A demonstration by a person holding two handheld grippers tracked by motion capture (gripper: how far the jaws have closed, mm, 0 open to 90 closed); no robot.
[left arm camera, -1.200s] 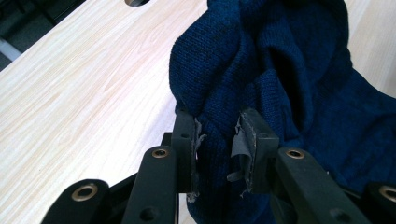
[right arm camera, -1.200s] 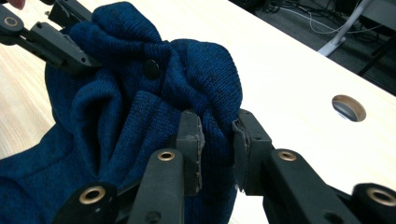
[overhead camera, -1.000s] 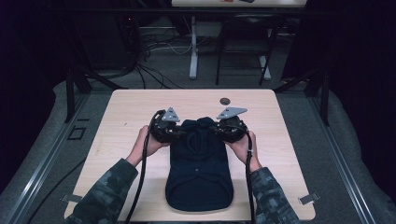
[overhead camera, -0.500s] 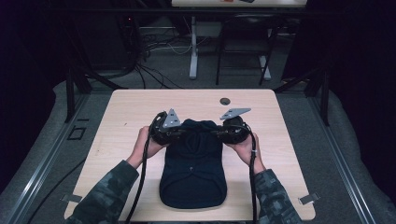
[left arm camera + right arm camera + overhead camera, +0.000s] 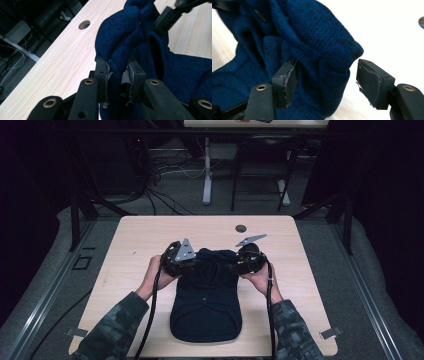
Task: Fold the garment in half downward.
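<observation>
Camouflage sleeves (image 5: pixel 115 325); black tools, brass rivets, trailing black cables (image 5: pixel 151 312).

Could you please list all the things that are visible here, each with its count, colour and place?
knitted garment: one, dark blue, folded on the middle of the table, its far edge lifted between the two grippers.
table: one, light wood, under the garment.
cable hole: one, dark and round, near the table's far edge.
second table: one, pale legs, on the floor beyond.
floor cables: several, dark and white, behind the table.
left gripper: one, black, at the garment's far left corner, jaws pressed on a fold of the knit.
right gripper: one, black, at the far right corner, jaws apart around a fold.
hands and sleeves: two, camouflage sleeves, entering from the near edge.
</observation>
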